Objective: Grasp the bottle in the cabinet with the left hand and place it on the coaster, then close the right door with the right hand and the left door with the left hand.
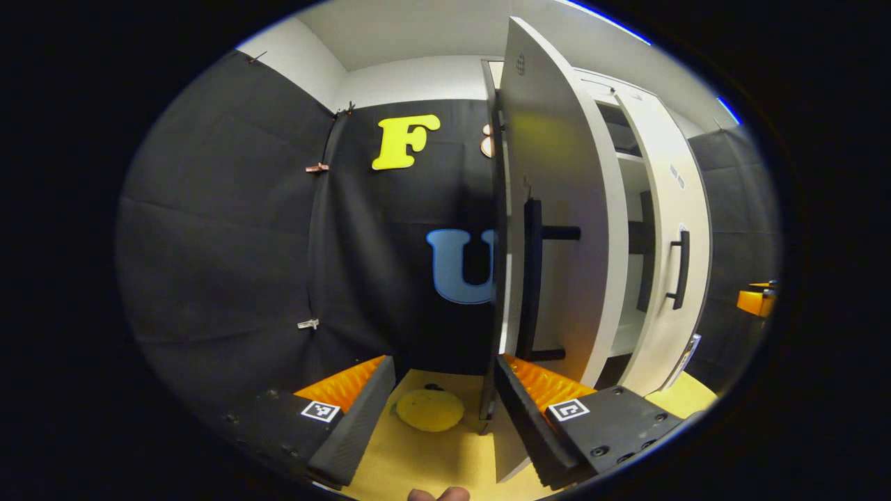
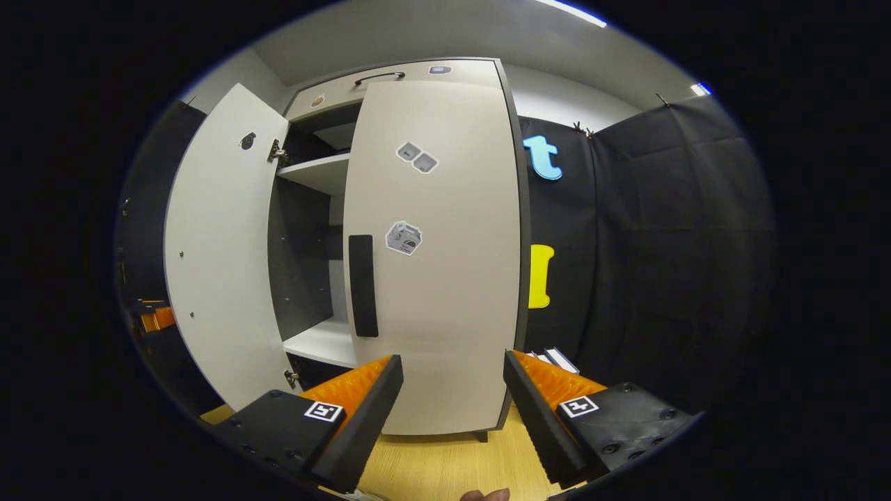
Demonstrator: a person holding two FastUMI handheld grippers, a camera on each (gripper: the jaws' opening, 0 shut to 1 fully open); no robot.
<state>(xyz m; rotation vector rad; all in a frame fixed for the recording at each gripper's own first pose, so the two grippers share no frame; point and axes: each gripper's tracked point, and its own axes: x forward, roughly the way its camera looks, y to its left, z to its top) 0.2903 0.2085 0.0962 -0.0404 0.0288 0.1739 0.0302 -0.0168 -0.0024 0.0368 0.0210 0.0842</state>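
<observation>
Item: cabinet [image 2: 431, 264], pale flat panels with dark edging, smooth matte fronts. In the right gripper view we found the right door [image 2: 435, 278] lying shut or nearly shut across the front, two small stickers high on it and one beside the long dark handle [image 2: 362, 285]. The left door [image 2: 219, 257] stood wide open at 9 o'clock, hinges showing on its inner edge, bare shelves behind.

Item: left gripper [image 1: 438, 410], jaws apart, holding nothing. In its view the open door stood edge-on at 12 o'clock, its bar handle [image 1: 532, 278] just above the right finger.

Item: right gripper [image 2: 449, 410], jaws apart, empty, facing the right door.

Item: round yellow pad [image 1: 429, 409] on the wooden table [image 1: 418, 459], between the left gripper's fingers; we judged it the coaster. No bottle stood on it and we could not place the bottle.

Judgement: the left door seemed the step in hand. We would lay a finger flat against the door's outer face near the handle, well out from the hinges, and push steadily through the swing, easing off before the edge met the frame so the smooth panel neither slipped nor bounced.
</observation>
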